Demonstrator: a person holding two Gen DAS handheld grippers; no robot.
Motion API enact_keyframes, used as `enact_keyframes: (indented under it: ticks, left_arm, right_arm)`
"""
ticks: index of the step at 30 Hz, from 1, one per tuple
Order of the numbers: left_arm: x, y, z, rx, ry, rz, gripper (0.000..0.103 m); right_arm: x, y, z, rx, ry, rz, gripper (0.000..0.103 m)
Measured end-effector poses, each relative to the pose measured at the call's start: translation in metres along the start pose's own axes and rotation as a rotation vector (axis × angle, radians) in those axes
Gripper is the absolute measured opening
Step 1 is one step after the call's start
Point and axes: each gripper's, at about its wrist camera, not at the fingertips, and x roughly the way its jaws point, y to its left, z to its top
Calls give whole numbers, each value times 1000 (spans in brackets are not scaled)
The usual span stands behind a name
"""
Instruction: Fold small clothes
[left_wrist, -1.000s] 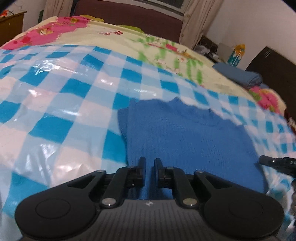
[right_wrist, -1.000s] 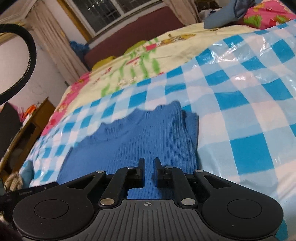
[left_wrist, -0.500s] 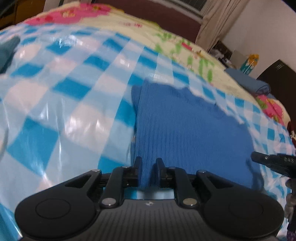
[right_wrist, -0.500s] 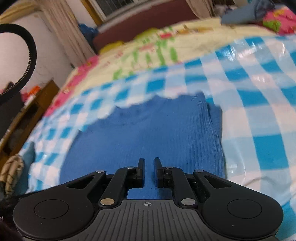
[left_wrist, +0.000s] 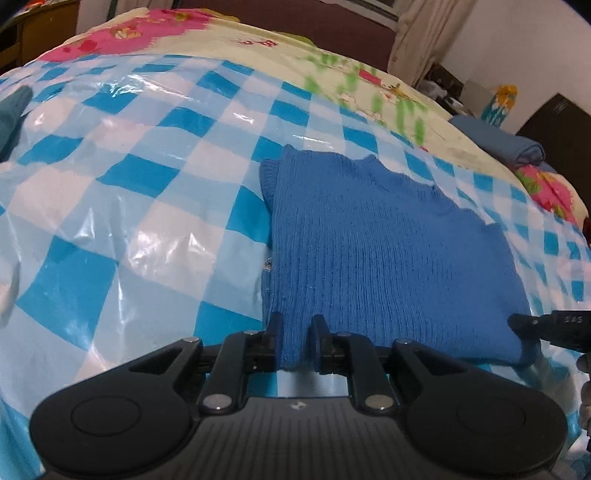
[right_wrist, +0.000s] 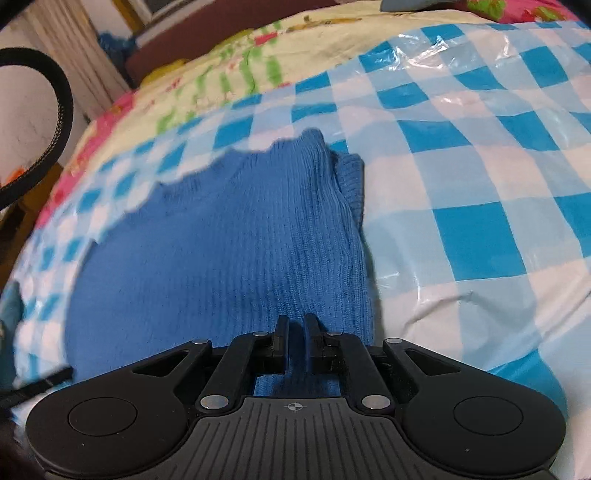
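A blue ribbed knit sweater (left_wrist: 388, 251) lies folded on a blue-and-white checked plastic sheet (left_wrist: 147, 206) spread over the bed. My left gripper (left_wrist: 297, 321) is at the sweater's near left corner, shut on a pinch of the hem. My right gripper (right_wrist: 296, 321) is at the near right corner of the sweater (right_wrist: 221, 251), shut on a ridge of knit between its fingers. The right gripper's tip (left_wrist: 546, 328) shows at the right edge of the left wrist view. A sleeve edge (right_wrist: 351, 177) sticks out from under the far right corner.
A folded blue cloth (left_wrist: 513, 147) sits at the far right of the bed and a dark teal garment (left_wrist: 13, 114) at the left edge. A floral sheet (left_wrist: 332, 62) covers the far half. A black cable loop (right_wrist: 59, 107) hangs at left.
The left gripper has come down to the sweater's near left hem and now has knit pinched between its fingers. The right gripper tipped lower over the near right corner, and fabric now shows between its fingers.
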Motion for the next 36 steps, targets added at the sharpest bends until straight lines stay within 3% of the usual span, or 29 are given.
enact_keyframes:
  ticks: [3, 7, 13, 19, 21, 26, 31, 36]
  left_arm:
    - [-6, -1, 0, -4, -29, -12, 22]
    - [-9, -7, 2, 19, -62, -7, 22]
    - [18, -4, 6, 14, 13, 0, 23]
    - [4, -6, 8, 8, -33, -8, 23]
    - [2, -5, 6, 5, -25, -9, 25]
    - [3, -2, -2, -11, -2, -1, 25]
    - [-12, 0, -3, -57, -61, 12, 26]
    - [-20, 1, -16, -98, -59, 18, 33]
  right_arm:
    - [-11, 6, 3, -39, -64, -7, 13]
    - [2, 1, 14, -35, -60, -20, 12]
    - [20, -8, 18, -25, -42, -36, 9]
    - [1, 9, 18, -91, -97, 10, 13]
    - [4, 15, 19, -100, -83, 43, 13]
    - [24, 16, 21, -69, -25, -5, 17]
    - [1, 45, 21, -139, -62, 32, 17]
    - [13, 96, 19, -212, 13, 137, 18]
